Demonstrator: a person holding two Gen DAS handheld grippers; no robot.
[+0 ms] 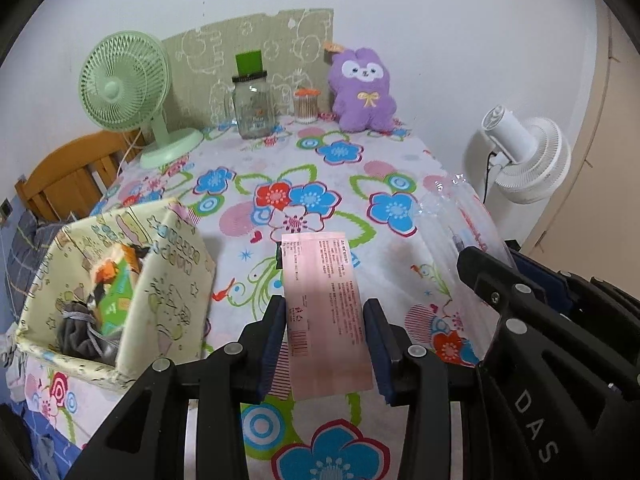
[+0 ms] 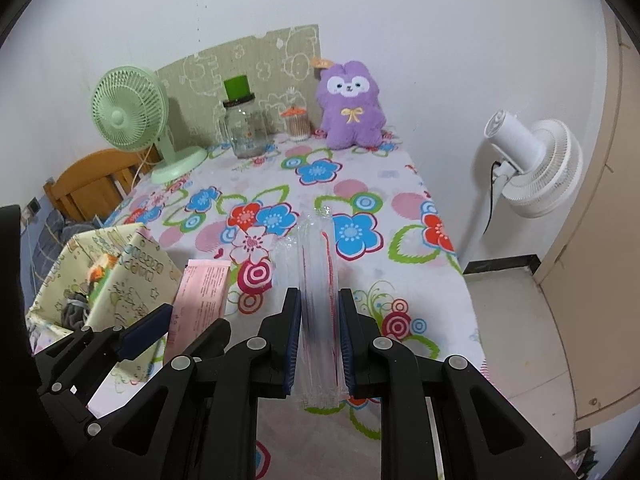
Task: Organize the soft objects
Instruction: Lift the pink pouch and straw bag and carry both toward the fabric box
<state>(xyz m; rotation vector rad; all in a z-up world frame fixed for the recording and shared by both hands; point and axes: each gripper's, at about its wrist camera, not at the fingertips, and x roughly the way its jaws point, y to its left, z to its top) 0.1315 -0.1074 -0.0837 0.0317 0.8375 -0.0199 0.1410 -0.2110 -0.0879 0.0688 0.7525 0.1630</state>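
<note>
left gripper (image 1: 326, 344) clamps pink packet (image 1: 324, 300); right gripper (image 2: 320, 344) clamps clear sleeve (image 2: 318, 280); both above tablecloth (image 1: 320, 160)

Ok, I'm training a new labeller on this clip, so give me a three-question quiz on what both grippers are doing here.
1. True or false: the left gripper grips a pink packet.
2. What does the right gripper hold? A) the purple plush B) a clear packet C) the jar
3. Fill in: the fabric bin stands to the ___ of the pink packet in the left wrist view.

Key: 1 true; 2 B; 3 left.
</note>
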